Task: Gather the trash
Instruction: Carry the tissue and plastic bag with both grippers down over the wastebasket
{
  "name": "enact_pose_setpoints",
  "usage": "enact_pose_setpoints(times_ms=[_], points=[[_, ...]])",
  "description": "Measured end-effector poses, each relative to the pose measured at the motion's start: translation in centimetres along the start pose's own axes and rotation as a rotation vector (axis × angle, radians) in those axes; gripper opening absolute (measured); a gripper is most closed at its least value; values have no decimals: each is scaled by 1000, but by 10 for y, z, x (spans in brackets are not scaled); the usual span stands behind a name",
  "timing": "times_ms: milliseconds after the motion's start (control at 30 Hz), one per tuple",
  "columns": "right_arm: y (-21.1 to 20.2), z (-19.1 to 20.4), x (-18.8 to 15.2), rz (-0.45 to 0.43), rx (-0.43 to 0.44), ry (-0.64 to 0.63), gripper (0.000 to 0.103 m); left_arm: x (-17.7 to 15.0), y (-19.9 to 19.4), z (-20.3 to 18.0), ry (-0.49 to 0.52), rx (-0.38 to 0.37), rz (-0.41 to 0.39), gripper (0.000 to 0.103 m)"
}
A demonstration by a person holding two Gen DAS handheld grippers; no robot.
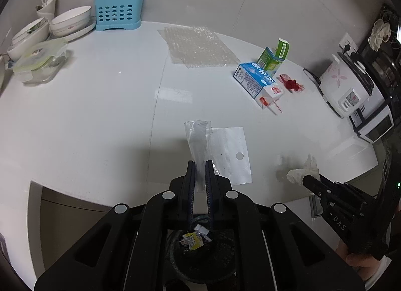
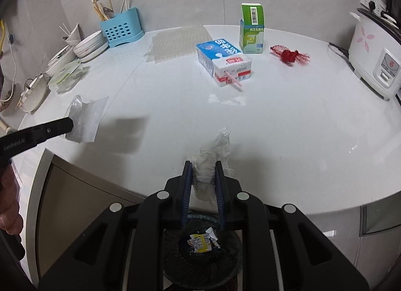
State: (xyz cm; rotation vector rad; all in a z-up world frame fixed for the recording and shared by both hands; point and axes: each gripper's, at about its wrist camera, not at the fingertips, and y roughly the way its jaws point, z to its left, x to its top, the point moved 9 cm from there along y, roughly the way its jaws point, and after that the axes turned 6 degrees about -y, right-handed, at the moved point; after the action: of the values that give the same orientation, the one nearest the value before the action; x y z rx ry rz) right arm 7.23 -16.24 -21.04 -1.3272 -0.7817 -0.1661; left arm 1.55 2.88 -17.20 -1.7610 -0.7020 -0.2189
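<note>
My left gripper [image 1: 200, 168] is shut on a clear plastic bag [image 1: 199, 143], which hangs over the front edge of the white counter [image 1: 100, 115]. In the right wrist view the same bag [image 2: 86, 118] sticks out from the left gripper [image 2: 71, 122]. A crumpled white tissue [image 2: 209, 165] is pinched in my shut right gripper [image 2: 203, 168]; the left wrist view shows that tissue [image 1: 304, 169] at the right gripper [image 1: 307, 181]. Below both grippers stands a black bin [image 2: 225, 263] with a yellow wrapper [image 2: 201, 243] inside.
A blue-and-white milk carton [image 2: 220, 61] with a pink straw lies on the counter beside an upright green box [image 2: 252, 32], a red wrapper [image 2: 289, 55] and bubble wrap [image 2: 175, 42]. Bowls [image 2: 87, 45] and a blue utensil holder [image 2: 121, 30] line the left; a rice cooker [image 2: 373, 55] stands right.
</note>
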Motion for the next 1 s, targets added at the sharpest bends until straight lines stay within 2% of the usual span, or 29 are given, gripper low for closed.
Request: enact_pose_setpoints(times_ms=[267,467,733,867,1000], points=[[-11,19,-36,0,20,18,17,-44,-18,11,57,-7,20,8],[-14,43,-65,4,52,-20,17,-78,-18,20,88,-7,53,8],[9,59,-109,76,67,-30,17,-126,-1,29,122,-1,108,8],[28,61,-134,116,101,-23,17,-144,14,34,110,5,155,8],[51,60,-162,182,113,-14,17,-156,22,36,126,8,168,8]])
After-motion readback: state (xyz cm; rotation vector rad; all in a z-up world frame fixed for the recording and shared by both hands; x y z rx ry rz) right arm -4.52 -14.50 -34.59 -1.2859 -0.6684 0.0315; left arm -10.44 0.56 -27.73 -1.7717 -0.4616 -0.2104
